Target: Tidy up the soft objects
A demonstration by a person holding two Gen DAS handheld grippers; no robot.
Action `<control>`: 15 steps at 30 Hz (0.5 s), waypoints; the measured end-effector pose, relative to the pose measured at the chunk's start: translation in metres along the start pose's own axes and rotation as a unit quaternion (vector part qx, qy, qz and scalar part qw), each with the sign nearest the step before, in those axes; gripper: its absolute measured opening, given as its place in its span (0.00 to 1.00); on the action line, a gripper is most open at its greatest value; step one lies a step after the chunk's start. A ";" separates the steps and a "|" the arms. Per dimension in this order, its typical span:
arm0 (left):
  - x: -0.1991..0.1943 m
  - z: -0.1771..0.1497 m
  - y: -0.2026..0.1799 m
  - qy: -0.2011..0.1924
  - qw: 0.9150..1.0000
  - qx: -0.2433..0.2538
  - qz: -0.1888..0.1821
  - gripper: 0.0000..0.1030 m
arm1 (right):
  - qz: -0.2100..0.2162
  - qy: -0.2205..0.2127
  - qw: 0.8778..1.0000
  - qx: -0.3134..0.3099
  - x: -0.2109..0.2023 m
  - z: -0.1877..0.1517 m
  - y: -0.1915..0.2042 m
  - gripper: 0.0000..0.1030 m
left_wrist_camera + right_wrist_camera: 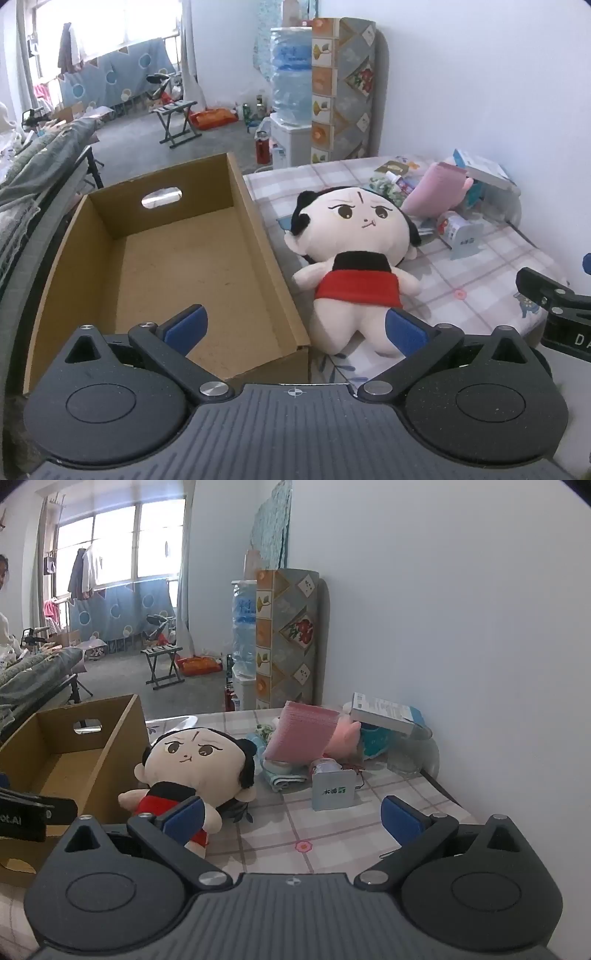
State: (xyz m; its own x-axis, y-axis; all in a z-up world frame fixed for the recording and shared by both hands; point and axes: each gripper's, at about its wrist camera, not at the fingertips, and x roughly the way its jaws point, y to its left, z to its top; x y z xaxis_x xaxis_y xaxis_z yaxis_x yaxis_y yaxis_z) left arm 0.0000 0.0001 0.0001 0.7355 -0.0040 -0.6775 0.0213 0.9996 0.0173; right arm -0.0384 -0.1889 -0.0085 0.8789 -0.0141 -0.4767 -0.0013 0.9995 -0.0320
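Observation:
A plush doll [354, 258] with a big cream head, black hair and a red skirt lies face up on the checked tablecloth [480, 280], right beside an empty open cardboard box [177, 258]. It also shows in the right wrist view [195, 771], with the box [74, 753] to its left. My left gripper [295, 328] is open and empty, straddling the box's near right corner and the doll's legs. My right gripper [293, 816] is open and empty above the cloth, just right of the doll. A pink soft object [306, 738] lies behind the doll.
A clutter of small items sits at the back by the wall: a white-blue box [384, 712], a small carton [332, 790], a folded blue cloth [280, 779], a clear cup [406, 753]. The right gripper's body shows at the left view's right edge [554, 306].

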 end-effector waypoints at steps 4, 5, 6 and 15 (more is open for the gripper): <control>0.000 0.000 0.000 -0.002 1.000 -0.001 0.001 1.00 | 0.006 0.014 1.000 0.012 0.002 0.003 -0.004 0.58; 0.000 0.000 -0.001 -0.002 1.000 0.000 0.002 1.00 | 0.005 0.016 1.000 0.013 0.002 0.003 -0.005 0.58; 0.001 0.000 -0.001 -0.001 1.000 0.000 0.002 1.00 | 0.003 0.017 1.000 0.013 0.002 0.004 -0.005 0.58; -0.003 -0.001 -0.010 0.000 1.000 0.004 0.004 1.00 | -0.003 0.020 1.000 0.011 0.003 0.011 -0.009 0.58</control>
State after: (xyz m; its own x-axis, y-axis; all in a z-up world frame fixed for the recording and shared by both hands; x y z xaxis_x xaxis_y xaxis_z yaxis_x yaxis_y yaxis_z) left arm -0.0034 -0.0099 0.0010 0.7355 0.0048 -0.6775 0.0201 0.9994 0.0289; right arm -0.0302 -0.1979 -0.0002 0.8592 -0.0200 -0.5113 0.0137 0.9998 -0.0161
